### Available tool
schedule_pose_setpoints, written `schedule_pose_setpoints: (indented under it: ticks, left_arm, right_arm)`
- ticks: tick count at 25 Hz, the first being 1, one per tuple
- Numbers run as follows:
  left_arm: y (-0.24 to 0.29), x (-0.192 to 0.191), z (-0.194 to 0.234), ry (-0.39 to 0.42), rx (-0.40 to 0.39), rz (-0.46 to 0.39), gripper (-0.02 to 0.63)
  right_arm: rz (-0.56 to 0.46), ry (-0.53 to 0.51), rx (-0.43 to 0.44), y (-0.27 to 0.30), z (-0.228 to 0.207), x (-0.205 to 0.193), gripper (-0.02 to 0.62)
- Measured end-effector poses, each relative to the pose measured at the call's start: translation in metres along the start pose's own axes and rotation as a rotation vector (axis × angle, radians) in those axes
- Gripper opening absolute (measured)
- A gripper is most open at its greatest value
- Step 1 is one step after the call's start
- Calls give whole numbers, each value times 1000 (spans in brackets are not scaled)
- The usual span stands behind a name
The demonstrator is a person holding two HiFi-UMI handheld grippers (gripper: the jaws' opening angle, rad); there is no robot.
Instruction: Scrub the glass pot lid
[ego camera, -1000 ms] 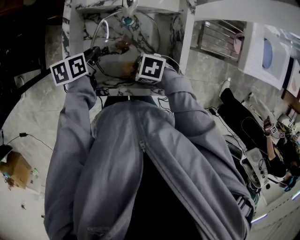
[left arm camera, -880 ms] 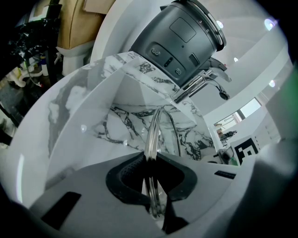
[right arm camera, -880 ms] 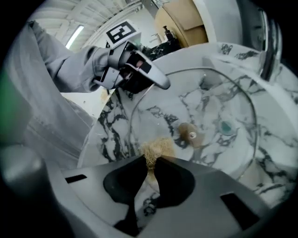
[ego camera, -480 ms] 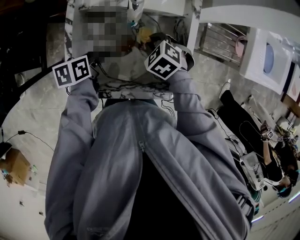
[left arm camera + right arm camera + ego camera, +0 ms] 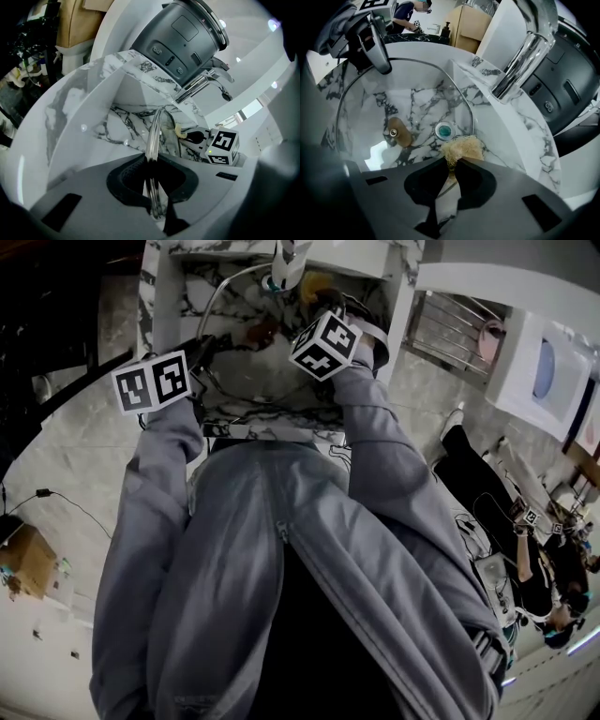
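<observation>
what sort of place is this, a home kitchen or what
Likely a sink station in a test lab: a marble-patterned sink, a chrome faucet over it, and another person holding marker cubes nearby.

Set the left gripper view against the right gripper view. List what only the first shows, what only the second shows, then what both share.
Only the left gripper view: the right tool from outside with its marker cube, and the glass lid edge-on, its rim clamped in the left tool. Only the right gripper view: the teal drain, the lid's brown knob, and the right tool's jaws shut on the yellow scrubber. Both: the marble sink, the chrome tap, the grey appliance, lid and scrubber.
</observation>
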State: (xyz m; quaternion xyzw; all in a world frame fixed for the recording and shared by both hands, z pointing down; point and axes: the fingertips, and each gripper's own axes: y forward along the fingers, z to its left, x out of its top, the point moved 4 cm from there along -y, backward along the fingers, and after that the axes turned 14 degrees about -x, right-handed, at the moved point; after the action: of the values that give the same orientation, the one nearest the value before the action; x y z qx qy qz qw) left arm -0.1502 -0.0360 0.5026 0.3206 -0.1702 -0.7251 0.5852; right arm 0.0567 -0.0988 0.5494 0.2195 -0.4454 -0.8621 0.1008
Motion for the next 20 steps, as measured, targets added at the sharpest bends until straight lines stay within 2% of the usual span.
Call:
schedule_pose_setpoints:
  ticks: [6,13,20]
  left_arm:
    - [0,1,0,-3,2,1,52]
    - [0,1,0,-3,5,-3,52]
    - [0,0,0,-1,6,-8,52]
  right_arm:
    - [69,-65,115,6,30,-9,51]
    - [155,-65,239,-12,66,-27,51]
    - [207,-75,405,-36,104,-41,51]
